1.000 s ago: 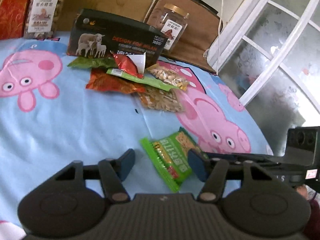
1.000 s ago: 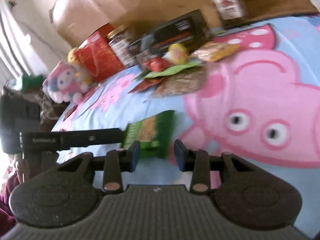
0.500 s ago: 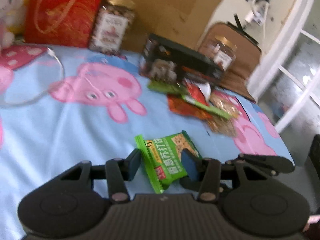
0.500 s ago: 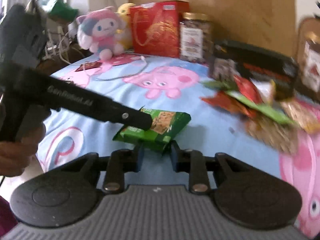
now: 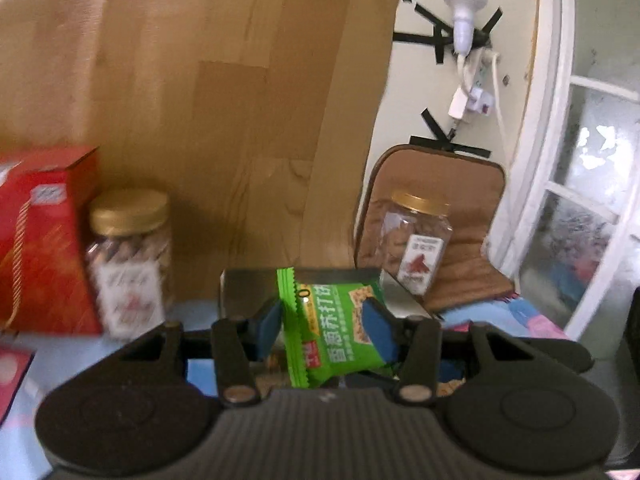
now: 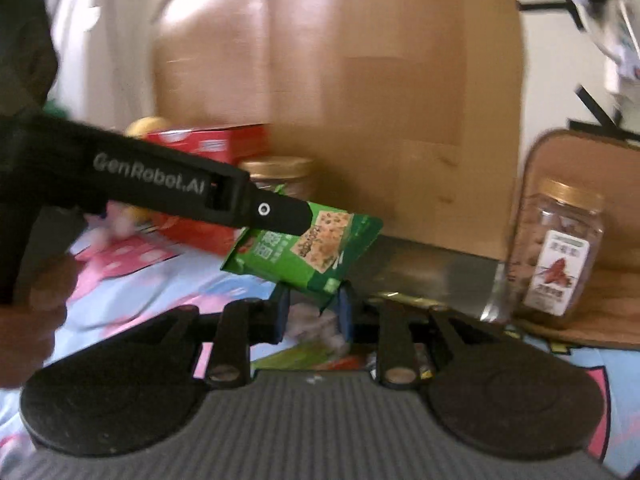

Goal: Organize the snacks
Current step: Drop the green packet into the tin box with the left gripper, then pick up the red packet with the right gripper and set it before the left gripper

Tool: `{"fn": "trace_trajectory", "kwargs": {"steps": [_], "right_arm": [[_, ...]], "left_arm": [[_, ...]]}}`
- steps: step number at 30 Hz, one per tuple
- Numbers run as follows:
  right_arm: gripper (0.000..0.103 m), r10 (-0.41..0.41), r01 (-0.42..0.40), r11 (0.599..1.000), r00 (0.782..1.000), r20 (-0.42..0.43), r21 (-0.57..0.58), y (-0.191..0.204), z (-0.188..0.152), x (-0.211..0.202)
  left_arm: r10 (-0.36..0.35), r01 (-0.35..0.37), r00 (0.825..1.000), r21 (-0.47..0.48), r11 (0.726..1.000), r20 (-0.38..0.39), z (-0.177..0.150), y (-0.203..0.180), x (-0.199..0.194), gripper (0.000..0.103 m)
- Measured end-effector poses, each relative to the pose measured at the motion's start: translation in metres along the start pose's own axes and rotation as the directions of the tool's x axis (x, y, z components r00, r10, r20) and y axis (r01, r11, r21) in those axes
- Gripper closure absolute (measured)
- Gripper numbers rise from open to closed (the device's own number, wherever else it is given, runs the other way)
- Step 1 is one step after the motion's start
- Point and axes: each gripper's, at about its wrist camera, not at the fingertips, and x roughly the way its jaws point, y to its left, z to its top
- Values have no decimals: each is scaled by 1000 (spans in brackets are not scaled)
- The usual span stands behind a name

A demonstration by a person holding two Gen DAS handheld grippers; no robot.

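A green cracker packet (image 5: 336, 328) is held up in the air between both grippers. My left gripper (image 5: 324, 330) is shut on its left part, blue pads on either side. In the right wrist view the same packet (image 6: 308, 252) hangs tilted, and my right gripper (image 6: 312, 312) is shut on its lower corner. The left gripper's black finger (image 6: 192, 196) crosses that view from the left and lies over the packet's top. A pile of snack packets (image 6: 320, 356) lies on the cloth below, mostly hidden by the grippers.
A black box (image 6: 432, 276) lies behind the packet. Gold-lidded nut jars stand at left (image 5: 128, 260) and right (image 5: 416, 244). A red gift bag (image 5: 44, 240) stands far left. A brown cushion (image 5: 456, 216) and a wooden board (image 5: 224, 100) are behind.
Both grippers have lifted the green packet off the Peppa Pig cloth and raised it. The views have tilted up toward the wooden board and the wall.
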Motion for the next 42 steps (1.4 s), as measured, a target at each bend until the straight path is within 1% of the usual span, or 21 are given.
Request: {"fn": "trace_trajectory", "kwargs": {"steps": [3, 5, 6, 7, 9, 12, 14, 16, 17, 18, 19, 20, 22, 23, 25, 26, 29, 34, 36, 38, 42], "right_arm": [[74, -18, 19, 999, 1000, -26, 50, -22, 6, 26], [71, -30, 33, 997, 998, -48, 71, -30, 6, 44], [70, -38, 43, 996, 997, -62, 80, -34, 5, 51], [65, -34, 39, 995, 998, -56, 96, -37, 4, 53], [62, -37, 44, 991, 998, -57, 126, -41, 1, 51], [62, -35, 40, 985, 999, -30, 166, -50, -4, 28], [62, -3, 8, 977, 1000, -21, 212, -59, -12, 7], [61, 64, -50, 969, 997, -50, 244, -63, -22, -2], [61, 87, -65, 967, 993, -79, 247, -62, -28, -1], [61, 85, -57, 969, 991, -106, 240, -59, -33, 2], [61, 74, -42, 973, 988, -133, 227, -55, -37, 7], [60, 82, -51, 976, 987, -137, 213, -51, -40, 12], [60, 117, -78, 975, 976, -181, 210, -41, -45, 23], [59, 97, -59, 981, 974, -207, 184, -32, -47, 27], [59, 41, -23, 996, 974, -221, 81, -9, -49, 27], [59, 52, -37, 997, 973, -225, 72, -3, -49, 26], [59, 163, -136, 983, 957, -242, 123, 14, -52, 20], [58, 287, -291, 956, 924, -250, 25, 75, -66, -9], [58, 293, -304, 953, 927, -235, -10, 88, -69, -20], [57, 289, -297, 955, 935, -207, -6, 89, -69, -32], [47, 286, -291, 957, 937, -199, 4, 84, -77, -48]], "left_arm": [[37, -37, 999, 1, 999, -25, 5, 1, 38, 58], [59, -60, 997, -14, 998, -58, 3, 6, 61, 58], [71, -73, 995, -22, 997, -72, 2, 9, 68, 58], [89, -91, 993, -31, 995, -80, 0, 12, 73, 58], [101, -105, 992, -42, 994, -79, -5, 17, 73, 55], [82, -85, 996, -63, 994, -41, -13, 25, 51, 54], [65, -66, 998, -83, 994, -11, -22, 31, 26, 52], [46, -46, 999, -111, 993, -6, -35, 36, 6, 51], [33, -35, 999, -133, 991, -14, -46, 40, -3, 51], [26, -30, 999, -156, 987, -28, -54, 44, -9, 51], [20, -27, 999, -179, 983, -43, -62, 46, -12, 51], [11, -24, 998, -206, 978, -66, -72, 50, -15, 51], [9, -36, 994, -244, 969, -112, -88, 55, -21, 51], [12, -45, 992, -260, 965, -129, -98, 58, -27, 51], [19, -60, 988, -271, 961, -151, -114, 65, -38, 51], [25, -68, 987, -273, 960, -161, -119, 67, -43, 51], [33, -83, 984, -281, 956, -176, -134, 75, -59, 51], [43, -92, 986, -312, 946, -163, -149, 83, -85, 51], [35, -89, 986, -328, 941, -165, -153, 87, -93, 51], [17, -73, 986, -341, 937, -164, -155, 88, -99, 51], [-39, -19, 987, -358, 934, -156, -158, 86, -107, 51]]}}
